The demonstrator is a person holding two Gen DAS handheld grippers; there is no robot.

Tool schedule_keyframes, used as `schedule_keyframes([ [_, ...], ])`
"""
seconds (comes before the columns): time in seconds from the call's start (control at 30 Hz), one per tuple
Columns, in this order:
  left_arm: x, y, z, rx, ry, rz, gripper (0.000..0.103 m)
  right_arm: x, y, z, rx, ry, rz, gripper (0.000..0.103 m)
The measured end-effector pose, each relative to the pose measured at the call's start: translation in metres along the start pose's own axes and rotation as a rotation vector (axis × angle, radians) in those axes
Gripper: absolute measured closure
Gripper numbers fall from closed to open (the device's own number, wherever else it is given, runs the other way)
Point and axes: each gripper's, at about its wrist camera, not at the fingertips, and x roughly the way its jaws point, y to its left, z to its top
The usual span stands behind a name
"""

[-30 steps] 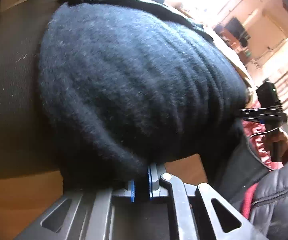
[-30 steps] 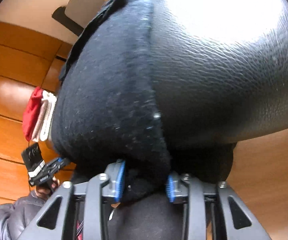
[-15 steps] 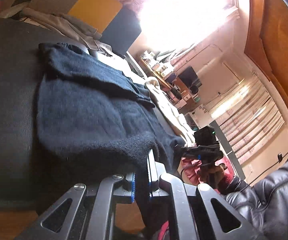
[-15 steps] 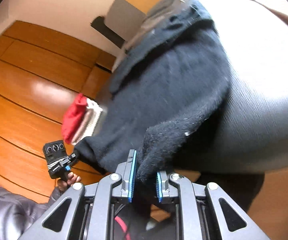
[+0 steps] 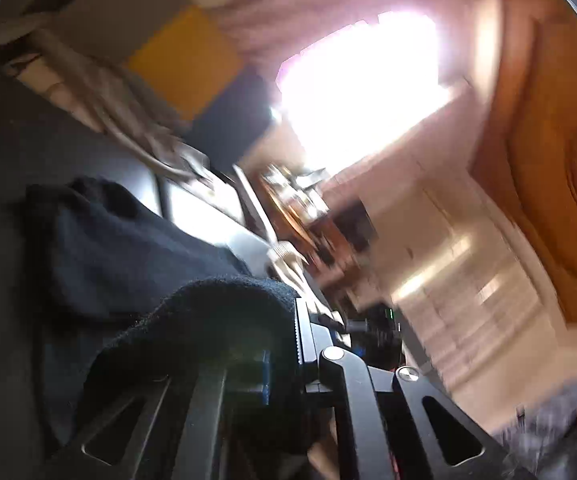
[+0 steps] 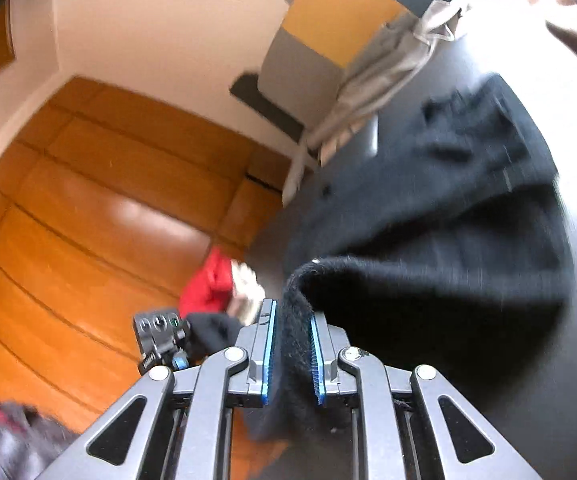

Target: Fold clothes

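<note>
- Black knit sweater (image 6: 448,240) lies on dark leather surface (image 6: 560,380), near edge lifted.
- Right gripper (image 6: 291,354): fingers clamped on sweater hem.
- Left gripper (image 5: 282,364): pinching another sweater edge; fabric drapes over one finger.

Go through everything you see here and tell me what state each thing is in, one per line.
Black sweater: front edge lifted, the rest lying on the dark surface.
Left gripper: shut on the sweater edge.
Right gripper: shut on the sweater edge.
Beige garment: crumpled, unfolded.
</note>
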Motion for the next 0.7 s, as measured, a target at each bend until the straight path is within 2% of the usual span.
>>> schedule_keyframes([
  [0.07,0.020,0.031,0.019,-0.055,-0.011,0.092,0.096,0.012,-0.017,0.028,0.050,-0.039,-0.041,0.085],
  [0.17,0.054,0.081,0.024,-0.140,0.079,0.257,0.096,0.026,-0.052,0.056,0.134,-0.070,-0.179,0.085],
  [0.23,0.072,0.107,0.013,-0.171,0.166,0.332,0.096,0.034,-0.075,0.058,0.176,-0.045,-0.266,0.085],
  [0.3,0.067,0.111,0.006,-0.174,0.140,0.306,0.095,0.031,-0.081,0.050,0.193,-0.039,-0.250,0.088],
  [0.47,0.055,0.097,-0.012,-0.137,0.173,0.353,0.095,0.015,-0.083,0.022,0.220,-0.042,-0.130,0.088],
  [0.53,0.048,0.095,-0.017,-0.138,0.178,0.360,0.095,0.008,-0.083,0.011,0.231,-0.043,-0.082,0.082],
  [0.6,0.036,0.094,-0.025,-0.158,0.171,0.353,0.095,0.001,-0.084,-0.001,0.242,-0.045,-0.033,0.062],
  [0.7,0.023,0.086,-0.031,-0.162,0.160,0.363,0.094,-0.005,-0.068,-0.017,0.207,-0.010,0.019,0.038],
])
